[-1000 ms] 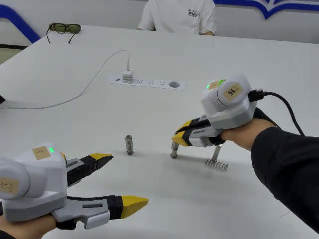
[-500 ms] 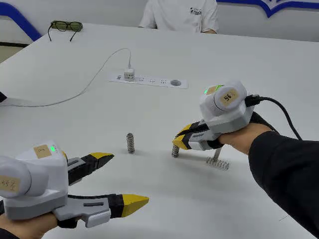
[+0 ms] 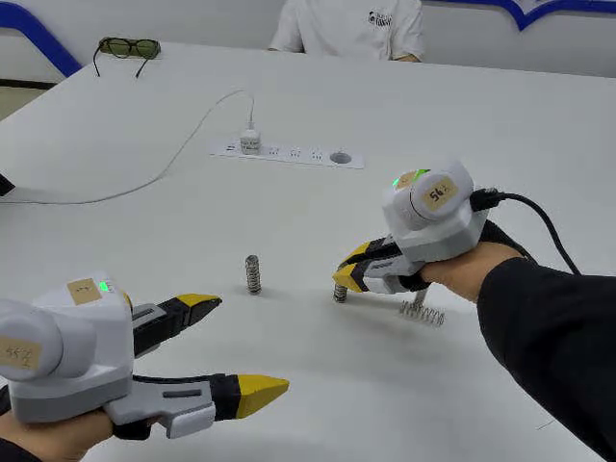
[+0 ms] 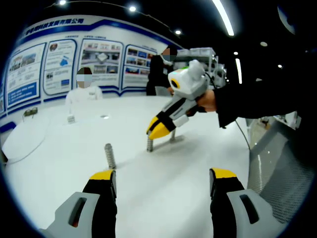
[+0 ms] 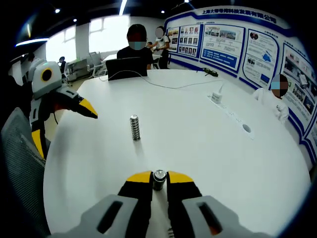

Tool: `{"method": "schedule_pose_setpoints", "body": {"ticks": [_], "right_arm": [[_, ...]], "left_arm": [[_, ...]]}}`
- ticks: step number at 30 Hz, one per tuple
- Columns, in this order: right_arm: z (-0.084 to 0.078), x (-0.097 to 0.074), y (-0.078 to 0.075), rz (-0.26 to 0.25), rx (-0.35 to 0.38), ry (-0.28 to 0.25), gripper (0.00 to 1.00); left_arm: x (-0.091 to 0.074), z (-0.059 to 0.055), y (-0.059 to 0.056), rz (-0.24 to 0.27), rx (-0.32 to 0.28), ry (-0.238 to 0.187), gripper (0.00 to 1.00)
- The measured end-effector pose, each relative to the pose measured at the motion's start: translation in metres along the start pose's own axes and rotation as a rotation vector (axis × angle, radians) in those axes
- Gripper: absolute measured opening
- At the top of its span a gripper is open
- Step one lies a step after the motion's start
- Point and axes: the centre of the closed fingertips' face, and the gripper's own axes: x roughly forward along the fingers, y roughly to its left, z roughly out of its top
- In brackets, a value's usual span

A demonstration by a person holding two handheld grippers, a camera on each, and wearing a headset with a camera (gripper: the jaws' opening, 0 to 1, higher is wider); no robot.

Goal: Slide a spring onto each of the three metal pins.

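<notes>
Head view: my left yellow-tipped black claw point(image 3: 239, 345) hangs nearest, jaws apart, empty. My right claw point(image 3: 345, 272) is clamped on an upright grey metal pin point(image 5: 159, 177). Farther off, a coiled steel spring point(image 5: 135, 131) stands sleeved over a second pin point(image 5: 133, 118).

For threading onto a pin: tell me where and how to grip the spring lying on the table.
Mid-length, probably, from above, jaws across the coils: the loose spring lies flat on the table, both ends free.
</notes>
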Motion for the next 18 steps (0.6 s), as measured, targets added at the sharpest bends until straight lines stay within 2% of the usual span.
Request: {"method": "schedule_pose_setpoints", "body": {"ticks": [10, 18], "right_arm": [[0.0005, -0.0016, -0.0023, -0.013, -0.002, -0.009, 0.18], [-0.0004, -0.0095, -0.0054, -0.026, 0.015, -0.022, 0.2]], "left_arm": [[0.0, 0.0009, 0.0, 0.002, 0.003, 0.0, 0.78], [0.001, 0.0016, -0.0008, -0.003, 0.007, 0.001, 0.78]]}}
